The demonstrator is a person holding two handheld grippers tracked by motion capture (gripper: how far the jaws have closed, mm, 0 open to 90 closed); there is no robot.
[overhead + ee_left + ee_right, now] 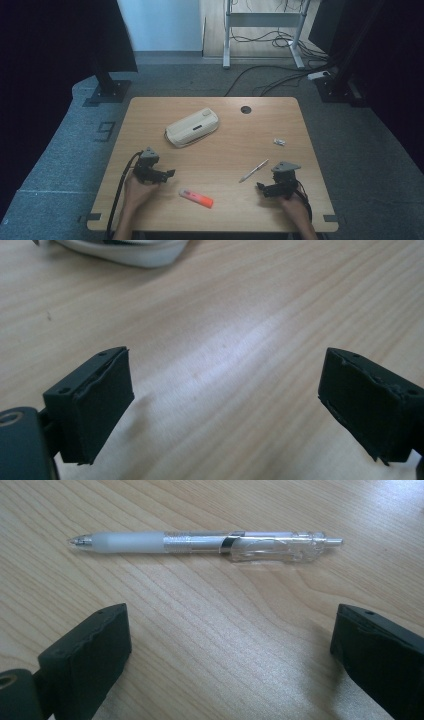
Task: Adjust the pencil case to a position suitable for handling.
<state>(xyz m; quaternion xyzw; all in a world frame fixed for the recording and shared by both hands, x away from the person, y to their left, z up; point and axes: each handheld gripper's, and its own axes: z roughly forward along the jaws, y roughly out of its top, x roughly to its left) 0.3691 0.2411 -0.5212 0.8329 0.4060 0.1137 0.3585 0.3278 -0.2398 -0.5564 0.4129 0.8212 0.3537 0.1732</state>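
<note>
On the bench (215, 165) I see first the pale pencil case (193, 128) at the back, then the orange marker (196, 198) near my left gripper (167, 174), whose jaws stand apart with nothing between them. My right gripper (261, 188) is also wide apart and empty. The clear pen (205, 542) lies flat just ahead of its jaws. I think I should go forward, center on the barrel, then close gently so it does not roll.

Left claw (167, 174) low over desk, jaws wide, nothing between. Right claw (261, 187) likewise spread and empty; 2 hands gripping.
</note>
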